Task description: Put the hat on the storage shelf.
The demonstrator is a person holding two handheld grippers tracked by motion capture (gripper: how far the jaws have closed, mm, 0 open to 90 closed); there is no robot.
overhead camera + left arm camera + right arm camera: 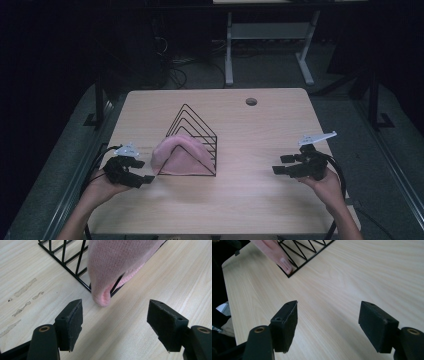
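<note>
Pink knit cloth (pixel 181 152) is draping over the near end of the black wire rack (pixel 197 130), sitting about centre of the wooden table (pixel 260 125); its lower edge is hanging down past the rack's base corner and touching the tabletop, as the left gripper view shows (pixel 117 262). I'm holding my left gripper (pixel 137 172) at roughly 8 o'clock from the rack, just beside the cloth's left edge, jaws spread wide and gripping nothing; in the left gripper view the cloth's folded tip is lying at 12 o'clock between and just beyond the pads (pixel 75 317), not touching them. I'm holding my right gripper (pixel 281 164) at about 4 o'clock from the rack, well apart from it, jaws also gaping wide and empty, pointing left toward the rack. In the right gripper view the rack corner (pixel 304 252) and cloth end (pixel 277 252) are sitting at 11 o'clock, far off over bare wood.
</note>
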